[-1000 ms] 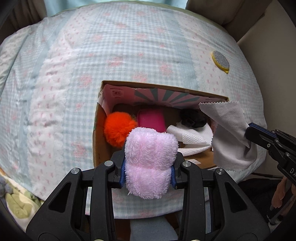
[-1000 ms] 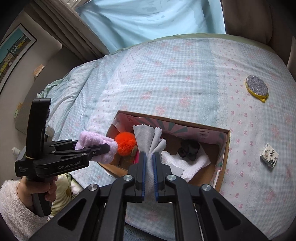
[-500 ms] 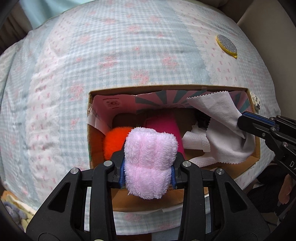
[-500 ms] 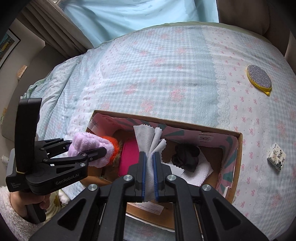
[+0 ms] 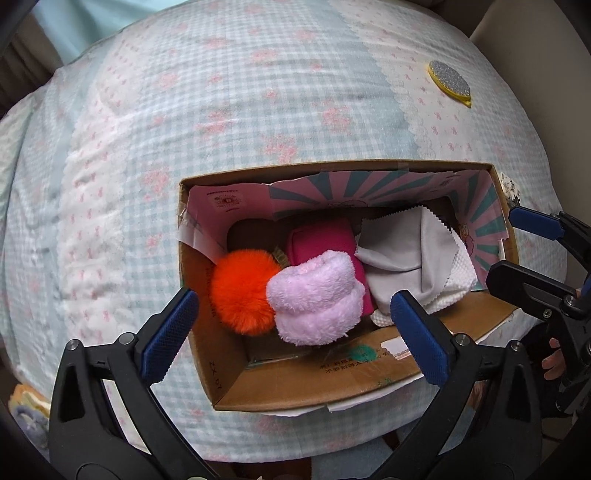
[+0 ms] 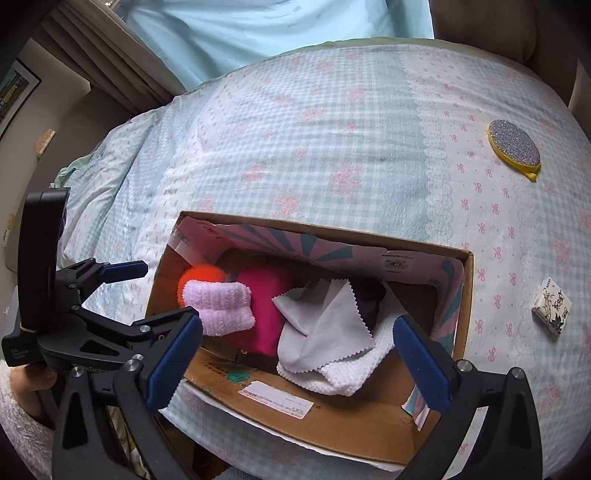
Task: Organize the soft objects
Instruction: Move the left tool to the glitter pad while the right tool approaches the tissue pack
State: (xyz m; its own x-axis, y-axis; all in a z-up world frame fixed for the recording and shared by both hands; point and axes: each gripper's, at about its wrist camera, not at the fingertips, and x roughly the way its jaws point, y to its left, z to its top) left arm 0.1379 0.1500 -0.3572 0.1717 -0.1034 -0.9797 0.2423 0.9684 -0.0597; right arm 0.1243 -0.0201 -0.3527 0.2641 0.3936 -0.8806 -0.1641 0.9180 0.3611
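Both my claws have let go since a moment ago. Jaws of my left gripper (image 5: 293, 326) are spreading, the pink fluffy roll (image 5: 316, 299) loose between them in the cardboard box (image 5: 295, 387). Right gripper (image 6: 297, 356) is also opening, the grey cloth (image 6: 325, 328) dropped just ahead.

A bed (image 6: 332, 122) with blue gingham, pink-bowed cover stands below pale blue curtains (image 6: 258, 26); framed picture (image 6: 18, 88) on left wall.

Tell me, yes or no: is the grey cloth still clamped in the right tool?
No. The grey cloth lies loose in the box, and the right tool is opening, its pads clear of it.
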